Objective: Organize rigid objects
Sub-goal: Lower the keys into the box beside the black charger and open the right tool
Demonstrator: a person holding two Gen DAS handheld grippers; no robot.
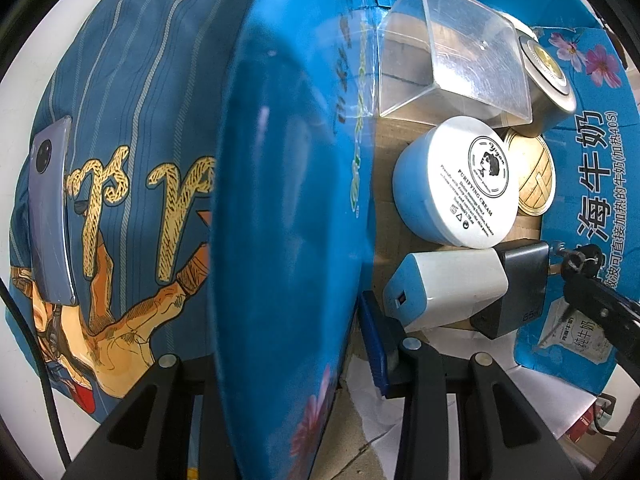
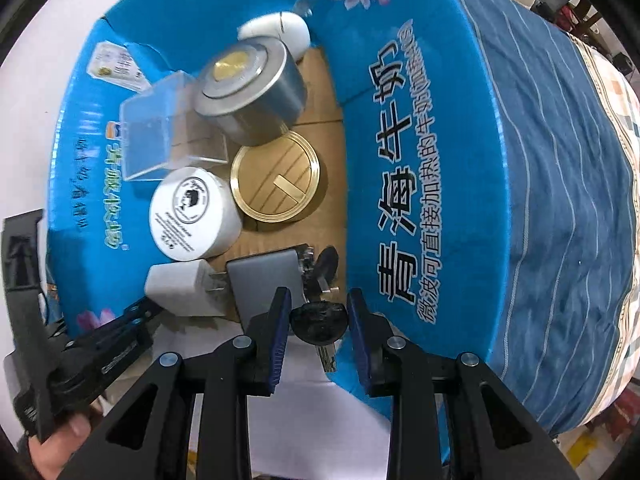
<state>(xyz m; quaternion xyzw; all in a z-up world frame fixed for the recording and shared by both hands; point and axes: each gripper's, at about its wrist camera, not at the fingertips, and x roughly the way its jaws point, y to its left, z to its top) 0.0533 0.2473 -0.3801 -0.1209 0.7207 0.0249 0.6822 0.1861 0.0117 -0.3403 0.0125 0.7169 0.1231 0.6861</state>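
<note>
A blue milk carton box (image 2: pixel 404 184) holds a clear plastic box (image 2: pixel 160 140), a metal tin (image 2: pixel 256 96), a brass lid (image 2: pixel 276 184), a white cream jar (image 2: pixel 192 212), a white charger (image 2: pixel 180 288), a grey charger (image 2: pixel 264 284) and a white mouse (image 2: pixel 280 28). My right gripper (image 2: pixel 316 328) is open around a black-headed key (image 2: pixel 318 326) at the box's near edge. My left gripper (image 1: pixel 288 364) is shut on the box's left wall (image 1: pixel 288 200); the jar (image 1: pixel 460 180) and the white charger (image 1: pixel 444 288) lie inside.
A phone (image 1: pixel 52 208) lies on the blue printed cloth (image 1: pixel 132 120) left of the box. The striped blue cloth (image 2: pixel 560 200) covers the surface right of the box. White paper (image 1: pixel 460 392) lies under the box's near end.
</note>
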